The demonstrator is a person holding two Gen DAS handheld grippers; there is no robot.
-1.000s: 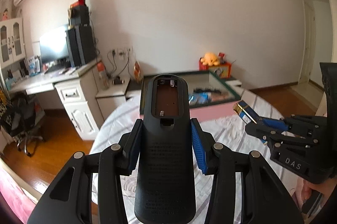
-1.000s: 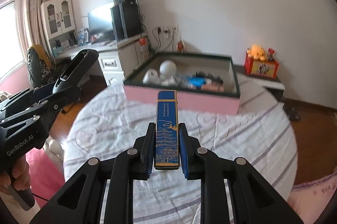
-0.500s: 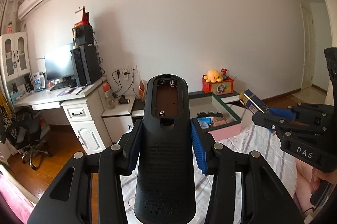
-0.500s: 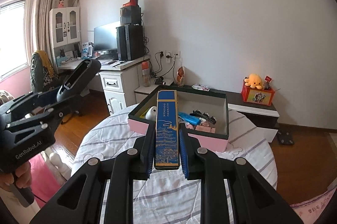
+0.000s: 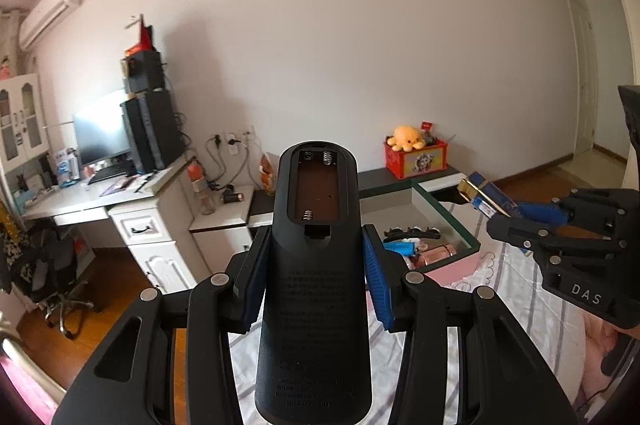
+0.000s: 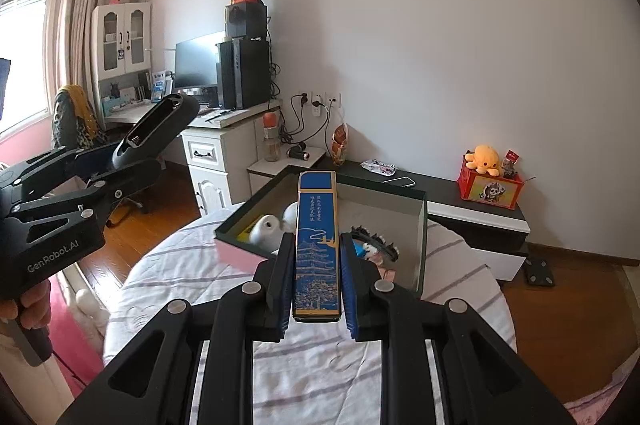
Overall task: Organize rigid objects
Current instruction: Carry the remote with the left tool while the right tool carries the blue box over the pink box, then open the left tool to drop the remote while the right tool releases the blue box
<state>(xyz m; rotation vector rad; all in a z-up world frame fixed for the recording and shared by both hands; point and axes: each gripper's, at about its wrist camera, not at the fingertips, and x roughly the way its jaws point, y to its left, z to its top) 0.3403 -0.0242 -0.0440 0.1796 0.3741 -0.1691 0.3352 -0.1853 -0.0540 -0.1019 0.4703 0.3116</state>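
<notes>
A: What does the left gripper (image 5: 316, 277) have?

B: Its blue pads are clamped on the sides of a long black plastic remote control (image 5: 314, 289), back side up, with the battery bay uncovered and its springs showing. The remote points away from the camera, raised above the round table with the striped white cloth (image 6: 320, 365).

A: And the right gripper (image 6: 317, 279)?

B: Closed tight on a slim blue rectangular box with gold edging and a pagoda drawing (image 6: 317, 245), gripped by its long sides and raised off the cloth.

A: Where is the container?

B: A pink-sided open box with a dark green rim (image 6: 420, 225) sits at the table's far edge, just beyond both grippers. Inside it lie white rounded items (image 6: 266, 229) and a black toothed hair clip (image 6: 374, 239).

A: Anything beyond it?

B: A low dark shelf with an orange plush octopus (image 6: 485, 156) on a red box.
</notes>
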